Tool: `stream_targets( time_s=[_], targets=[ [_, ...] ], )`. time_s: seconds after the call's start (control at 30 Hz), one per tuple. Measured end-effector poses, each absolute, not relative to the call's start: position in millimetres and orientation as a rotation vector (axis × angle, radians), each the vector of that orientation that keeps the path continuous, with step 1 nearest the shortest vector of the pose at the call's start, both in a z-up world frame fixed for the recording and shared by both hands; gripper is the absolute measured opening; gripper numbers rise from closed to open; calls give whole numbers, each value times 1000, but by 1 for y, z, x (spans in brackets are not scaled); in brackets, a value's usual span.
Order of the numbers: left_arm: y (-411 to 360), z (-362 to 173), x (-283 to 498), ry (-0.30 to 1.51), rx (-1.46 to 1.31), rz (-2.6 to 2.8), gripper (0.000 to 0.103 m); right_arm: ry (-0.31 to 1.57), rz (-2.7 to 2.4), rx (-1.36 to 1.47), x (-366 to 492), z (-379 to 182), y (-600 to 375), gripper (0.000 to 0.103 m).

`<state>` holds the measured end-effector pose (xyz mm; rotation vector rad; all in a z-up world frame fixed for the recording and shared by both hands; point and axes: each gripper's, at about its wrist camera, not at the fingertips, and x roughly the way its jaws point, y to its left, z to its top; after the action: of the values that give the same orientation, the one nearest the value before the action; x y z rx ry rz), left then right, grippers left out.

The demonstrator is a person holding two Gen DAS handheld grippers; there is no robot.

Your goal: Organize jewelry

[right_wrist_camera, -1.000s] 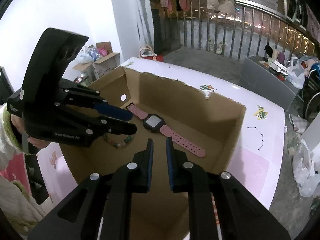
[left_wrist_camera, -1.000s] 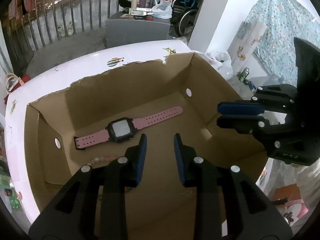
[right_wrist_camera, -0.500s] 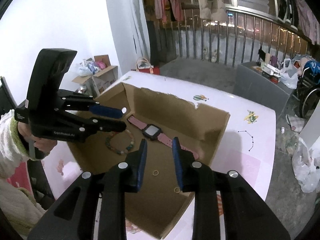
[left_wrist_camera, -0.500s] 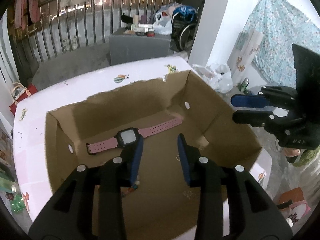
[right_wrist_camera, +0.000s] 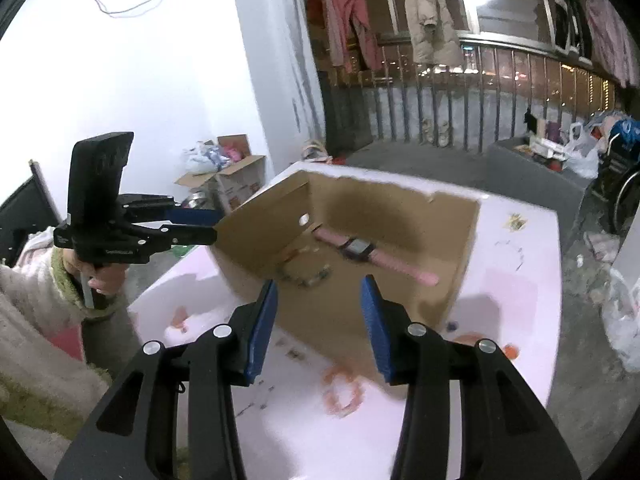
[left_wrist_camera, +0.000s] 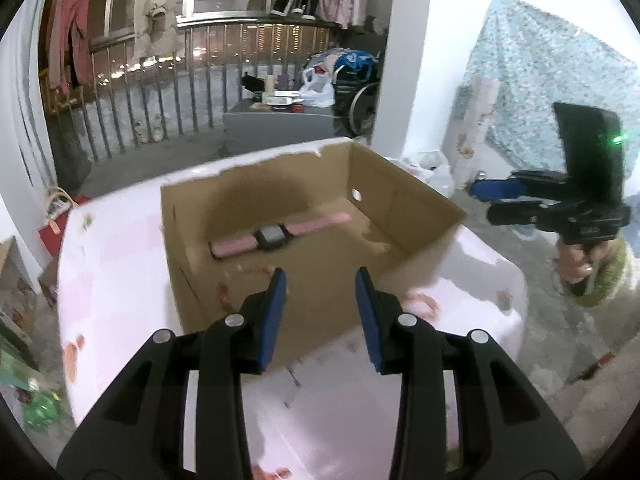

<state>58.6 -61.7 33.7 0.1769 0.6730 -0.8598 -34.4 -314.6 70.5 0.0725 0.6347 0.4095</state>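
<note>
One pink-strapped watch with a black square face (left_wrist_camera: 273,236) and one blurred beaded bracelet (right_wrist_camera: 306,276) lie inside one open brown cardboard box (left_wrist_camera: 404,204); two grippers, left (left_wrist_camera: 320,316) and right (right_wrist_camera: 318,322), hover empty, fingers apart.

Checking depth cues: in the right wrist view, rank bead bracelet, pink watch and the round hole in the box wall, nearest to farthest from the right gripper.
From the right gripper:
1. bead bracelet, box floor, just ahead.
2. pink watch, mid-floor, slightly right.
3. round hole, left box wall, farthest.
</note>
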Motion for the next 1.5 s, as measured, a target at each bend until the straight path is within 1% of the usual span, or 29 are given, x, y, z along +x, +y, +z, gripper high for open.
stream_targets(
  time_s=[0.13, 0.27, 0.43, 0.53, 0.7, 0.87, 1.13, 1.43, 1.47, 1.5],
  targets=[
    [-58, 12, 42, 702, 178, -874, 36, 671, 435, 98, -47, 47, -299, 43],
    [-65, -20, 34, 752, 194, -872, 36, 734, 451, 120, -46, 17, -287, 43],
    [-83, -63, 27, 729, 380, -797, 36, 796, 450, 65, -34, -9, -272, 43],
    [-90, -80, 32, 743, 413, -783, 36, 824, 448, 59, -23, -21, -269, 43],
    [-94, -87, 47, 758, 379, -781, 35, 857, 454, 32, -9, -33, -261, 43],
    [-105, -90, 51, 764, 411, -796, 25, 888, 455, -3, 4, -42, -255, 43],
    [-114, -94, 52, 751, 437, -818, 18, 930, 448, -39, 13, -53, -254, 40],
    [-114, -94, 57, 758, 416, -829, 16, 949, 447, -79, 15, -62, -251, 33],
    [-114, -95, 57, 766, 407, -835, 14, 948, 445, -87, 15, -62, -251, 31],
    [-114, -94, 58, 773, 399, -843, 13, 949, 443, -88, 15, -62, -251, 27]
  ],
)
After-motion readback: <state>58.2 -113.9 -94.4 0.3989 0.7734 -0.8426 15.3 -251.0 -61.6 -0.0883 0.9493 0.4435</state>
